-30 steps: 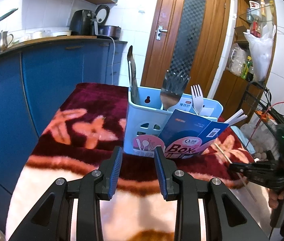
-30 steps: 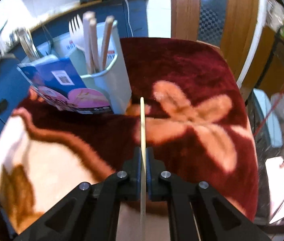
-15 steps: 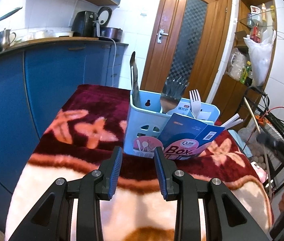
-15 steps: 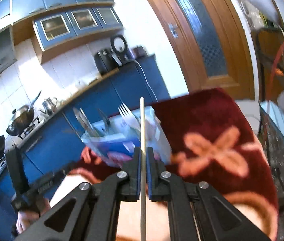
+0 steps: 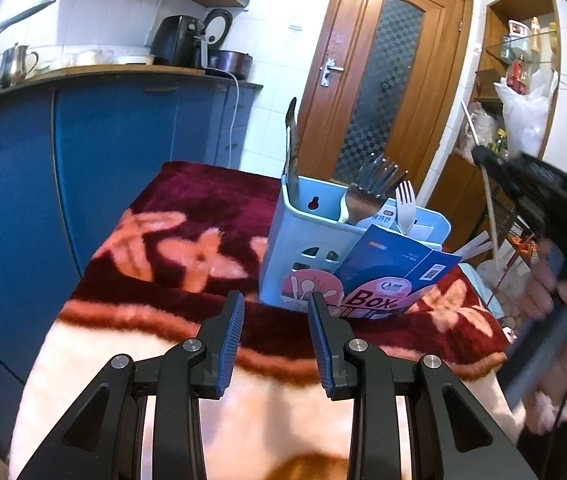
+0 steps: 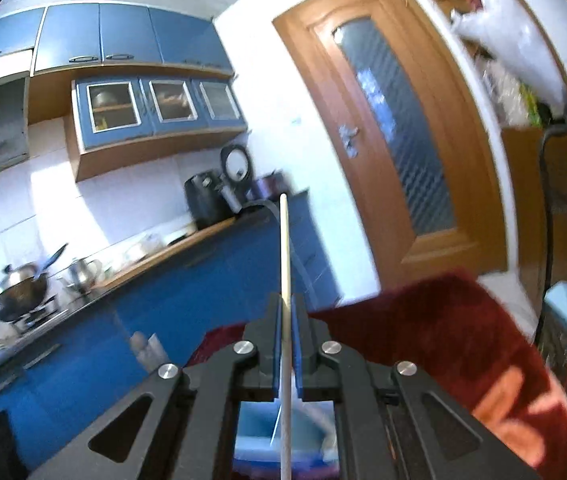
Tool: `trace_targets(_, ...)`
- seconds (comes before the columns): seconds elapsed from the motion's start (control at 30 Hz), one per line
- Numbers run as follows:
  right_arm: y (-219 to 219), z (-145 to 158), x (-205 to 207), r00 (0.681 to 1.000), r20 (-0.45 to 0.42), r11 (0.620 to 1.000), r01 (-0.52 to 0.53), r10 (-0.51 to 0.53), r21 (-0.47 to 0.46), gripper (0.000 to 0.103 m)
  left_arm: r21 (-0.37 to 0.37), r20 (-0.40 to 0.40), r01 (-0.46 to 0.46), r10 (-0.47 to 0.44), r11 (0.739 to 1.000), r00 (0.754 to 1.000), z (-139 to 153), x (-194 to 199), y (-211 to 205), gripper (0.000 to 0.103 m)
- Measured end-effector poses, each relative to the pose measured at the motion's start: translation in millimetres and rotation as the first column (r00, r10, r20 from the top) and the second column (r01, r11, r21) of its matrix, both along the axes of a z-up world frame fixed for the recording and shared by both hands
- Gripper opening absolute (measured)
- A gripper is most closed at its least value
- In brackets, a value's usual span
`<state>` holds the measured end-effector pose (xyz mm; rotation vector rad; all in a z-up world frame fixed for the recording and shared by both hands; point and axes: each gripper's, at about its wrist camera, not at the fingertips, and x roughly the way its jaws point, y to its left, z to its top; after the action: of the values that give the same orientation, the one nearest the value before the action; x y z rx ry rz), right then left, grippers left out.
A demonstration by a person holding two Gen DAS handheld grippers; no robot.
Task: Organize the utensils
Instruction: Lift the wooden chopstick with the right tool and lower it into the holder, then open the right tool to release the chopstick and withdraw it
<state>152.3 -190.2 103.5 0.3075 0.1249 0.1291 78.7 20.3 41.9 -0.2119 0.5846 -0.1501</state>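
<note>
A light-blue utensil caddy (image 5: 307,248) stands on the red flowered blanket (image 5: 187,240), with several forks (image 5: 379,176), a dark utensil (image 5: 291,140) and pale chopsticks (image 5: 475,245) in it. A blue printed card (image 5: 387,276) leans on its front. My left gripper (image 5: 275,336) hovers open just before the caddy, with nothing between its blue pads. My right gripper (image 6: 285,312) is shut on a single wooden chopstick (image 6: 284,248) that points up and forward. In the left wrist view this right gripper (image 5: 483,156) is raised to the right of the caddy, the chopstick (image 5: 487,196) running steeply through it.
Blue kitchen cabinets (image 5: 83,152) with a kettle (image 5: 15,64) and appliances run along the left. A wooden door (image 5: 387,92) stands behind the table. Shelves with a white bag (image 5: 527,112) and a wire rack are on the right. A person's hand (image 5: 551,288) holds the right gripper.
The right gripper has risen from near the blanket and tilted upward with the chopstick, so its view swung from the table to the cabinets and door. The left gripper has stayed in place.
</note>
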Motion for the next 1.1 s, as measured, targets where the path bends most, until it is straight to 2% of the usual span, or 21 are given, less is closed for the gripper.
trace_targets(0.13, 14.9, 0.1, 15.3, 0.992, 0.077, 0.99, 0.108, -0.102, -0.089, 0.006, -0.004, -0.002, 0.011, -0.011, 1.0, 1.0, -2.8, 2.3, -1.3, 0.034)
trace_targets(0.37, 34.0, -20.0, 30.2, 0.982, 0.115, 0.965, 0.169, -0.149, -0.2, 0.006, -0.021, -0.022, 0.02, -0.021, 1.0, 1.0, -11.2, 11.7, -1.3, 0.034)
trace_targets(0.5, 34.9, -26.0, 26.8, 0.986, 0.102, 0.965, 0.149, -0.129, -0.217, 0.006, -0.03, -0.024, 0.02, -0.021, 0.999, 1.0, -12.7, 13.7, -1.0, 0.034)
trace_targets(0.73, 21.4, -35.5, 13.7, 0.998, -0.006, 0.982, 0.059, -0.061, -0.181, 0.006, -0.042, -0.025, 0.015, -0.016, 0.999, 1.0, -14.6, 14.4, 0.5, 0.034)
trace_targets(1.1, 14.6, -33.8, -2.5, 0.999, -0.043, 0.979, -0.009, 0.0, -0.202, 0.007, -0.042, -0.023, 0.003, -0.004, 0.999, 1.0, -12.9, 12.0, 0.4, 0.034)
